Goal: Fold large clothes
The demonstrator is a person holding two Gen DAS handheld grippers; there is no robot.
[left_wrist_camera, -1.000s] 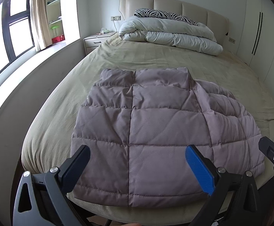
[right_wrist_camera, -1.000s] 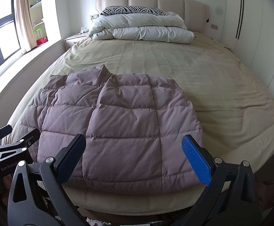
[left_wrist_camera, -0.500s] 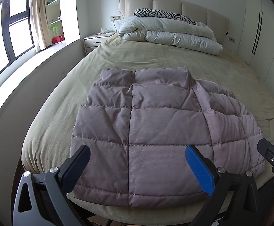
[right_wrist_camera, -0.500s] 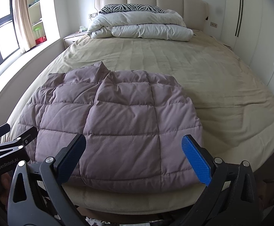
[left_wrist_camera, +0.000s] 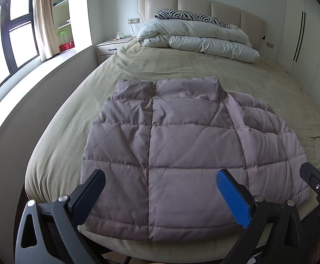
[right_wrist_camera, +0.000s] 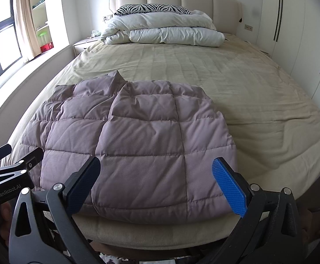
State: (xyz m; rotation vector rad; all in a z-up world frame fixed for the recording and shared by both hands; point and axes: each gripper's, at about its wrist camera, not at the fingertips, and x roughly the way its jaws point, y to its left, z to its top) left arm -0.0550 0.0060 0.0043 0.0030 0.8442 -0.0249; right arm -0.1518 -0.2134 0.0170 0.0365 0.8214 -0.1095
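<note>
The puffer jacket's [left_wrist_camera: 182, 154] underside and any sleeves are hidden beneath its folded panels, the zebra pillow [right_wrist_camera: 153, 8] is half buried behind the white duvet [right_wrist_camera: 162, 30], and the small items on the far nightstand [left_wrist_camera: 113, 44] are too tiny to identify.

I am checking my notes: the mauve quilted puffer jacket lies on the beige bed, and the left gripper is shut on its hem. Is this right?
Not quite. The left gripper is open, holding nothing, as the left wrist view shows. The mauve quilted puffer jacket does lie on the beige bed.
</note>
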